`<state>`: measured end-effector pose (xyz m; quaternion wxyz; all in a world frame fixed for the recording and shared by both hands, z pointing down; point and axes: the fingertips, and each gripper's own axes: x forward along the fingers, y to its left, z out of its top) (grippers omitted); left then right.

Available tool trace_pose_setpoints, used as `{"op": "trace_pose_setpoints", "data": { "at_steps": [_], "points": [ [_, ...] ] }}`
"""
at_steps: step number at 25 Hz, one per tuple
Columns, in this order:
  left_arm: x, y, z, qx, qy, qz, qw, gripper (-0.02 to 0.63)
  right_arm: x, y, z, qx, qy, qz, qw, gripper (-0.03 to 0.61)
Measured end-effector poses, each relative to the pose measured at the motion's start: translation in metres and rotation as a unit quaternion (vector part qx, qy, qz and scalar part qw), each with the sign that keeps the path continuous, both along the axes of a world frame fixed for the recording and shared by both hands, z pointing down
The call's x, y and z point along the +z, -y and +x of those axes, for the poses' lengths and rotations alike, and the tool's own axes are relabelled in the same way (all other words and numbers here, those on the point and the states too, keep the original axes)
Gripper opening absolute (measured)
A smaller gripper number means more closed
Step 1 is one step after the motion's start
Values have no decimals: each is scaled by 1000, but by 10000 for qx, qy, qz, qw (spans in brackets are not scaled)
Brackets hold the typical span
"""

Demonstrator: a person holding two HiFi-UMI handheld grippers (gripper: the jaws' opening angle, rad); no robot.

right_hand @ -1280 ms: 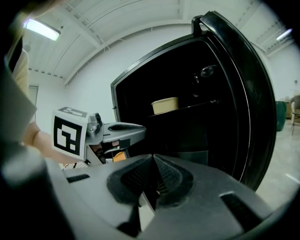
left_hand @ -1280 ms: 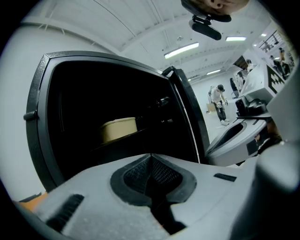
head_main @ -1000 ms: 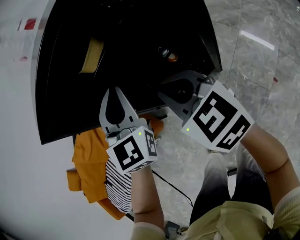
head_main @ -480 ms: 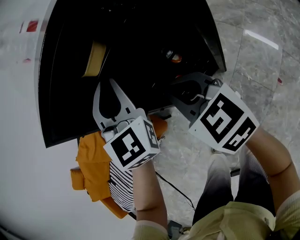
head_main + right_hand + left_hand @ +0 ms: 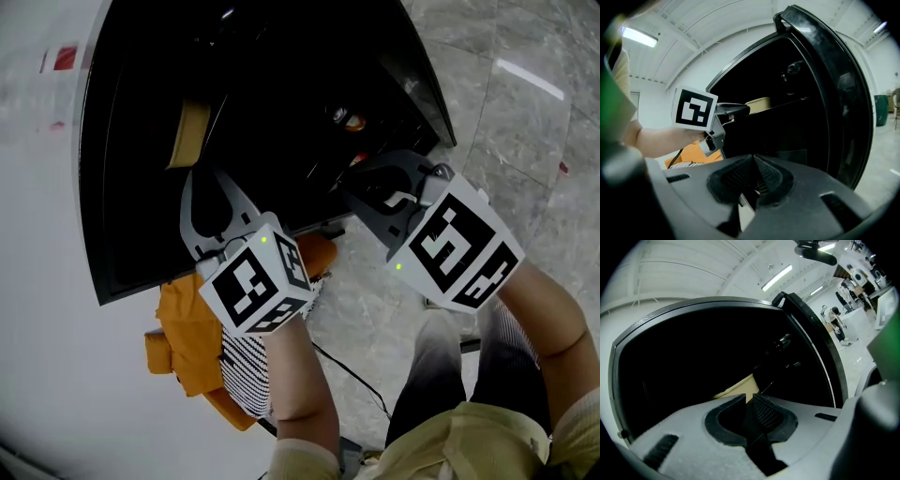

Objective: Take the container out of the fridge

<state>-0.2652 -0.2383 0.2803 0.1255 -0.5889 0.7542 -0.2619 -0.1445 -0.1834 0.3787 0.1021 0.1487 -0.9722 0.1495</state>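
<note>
Sitting on a shelf inside the dark fridge, the pale yellow container is close to the fridge's left wall in the head view. The black fridge door stands wide open on the right. The left gripper reaches into the fridge just below the container. Its two jaws are squeezed together with nothing between them. In the left gripper view the container shows right behind the jaw tips. In the right gripper view the left gripper's tips sit at the container's left edge, but I cannot tell if they touch it. The right gripper is at the front edge of the fridge, nearer the door, and its jaws are pressed together too, holding nothing. An orange cloth and a striped cloth lie on the grey stone floor under the left arm.
</note>
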Motion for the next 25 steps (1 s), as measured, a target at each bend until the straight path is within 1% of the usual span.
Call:
{"op": "trace_pose_setpoints", "data": {
  "at_steps": [3,4,6,10,13,15,21,23,25],
  "points": [
    [-2,2,-1,-106,237,-38,9997,28,2,3,2,-54,-29,-16,10000,31],
    [-3,3,0,-111,340,-58,9993,41,3,3,3,-67,-40,-23,10000,31],
    [-3,5,2,-84,540,-128,9984,106,5,4,3,-91,-40,-48,9999,31],
    [-10,8,1,-100,893,-211,9957,117,7,2,-1,-190,13,-101,9998,31],
    [-20,18,1,-66,1132,-289,9931,160,7,0,-3,-290,55,-114,9995,31],
    [-23,24,1,-38,1203,-381,9920,176,8,-2,-3,-327,66,-130,9994,31],
    [-19,28,-1,-45,1458,-669,9870,192,11,0,1,-331,130,-223,9991,31],
    [-22,30,-3,-69,1610,-708,9844,198,13,2,2,-329,138,-245,9991,31],
    [-26,35,-4,-62,1854,-800,9794,204,15,3,3,-329,150,-280,9990,31]
  ]
}}
